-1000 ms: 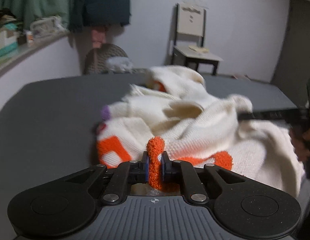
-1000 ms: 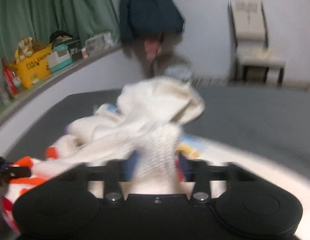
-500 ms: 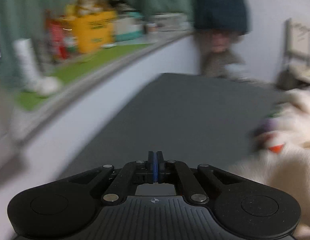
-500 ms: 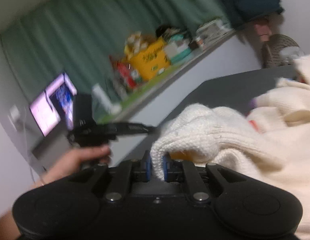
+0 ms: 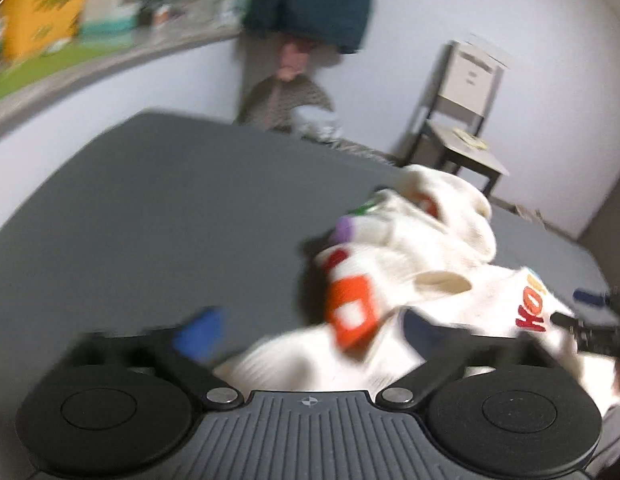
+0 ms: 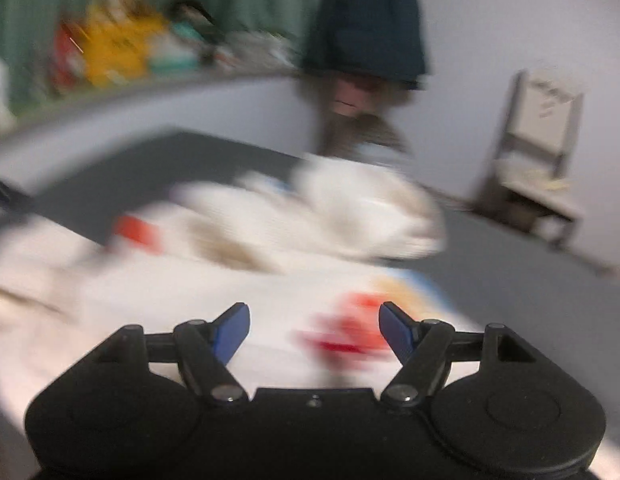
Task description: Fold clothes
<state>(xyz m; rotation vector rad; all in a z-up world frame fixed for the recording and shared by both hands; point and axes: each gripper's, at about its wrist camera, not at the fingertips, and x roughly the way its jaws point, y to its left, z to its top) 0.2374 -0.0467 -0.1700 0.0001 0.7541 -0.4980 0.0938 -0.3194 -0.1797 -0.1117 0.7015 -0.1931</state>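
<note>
A cream knitted sweater (image 5: 422, 240) with orange and red patches lies crumpled on the grey table (image 5: 149, 208). My left gripper (image 5: 310, 332) is open, its blue pads (image 5: 197, 334) spread wide, and a fold of the sweater with an orange square lies just ahead between them. My right gripper (image 5: 590, 330) shows at the right edge of the left wrist view, at the sweater's hem. In the blurred right wrist view the right gripper (image 6: 314, 332) is open above a flat stretch of the sweater (image 6: 269, 280) with red lettering, holding nothing.
Bare grey table (image 6: 530, 304) stretches left and behind the sweater. Beyond its far edge stand a chair (image 5: 466, 120) and a wicker seat under a hanging dark jacket (image 5: 310, 0). A ledge with boxes (image 5: 41, 12) runs along the left wall.
A second ago both grippers were shut on sweater fabric. The left let go first and swung left, then back. The right has released its fold; both now stand open over the sweater.
</note>
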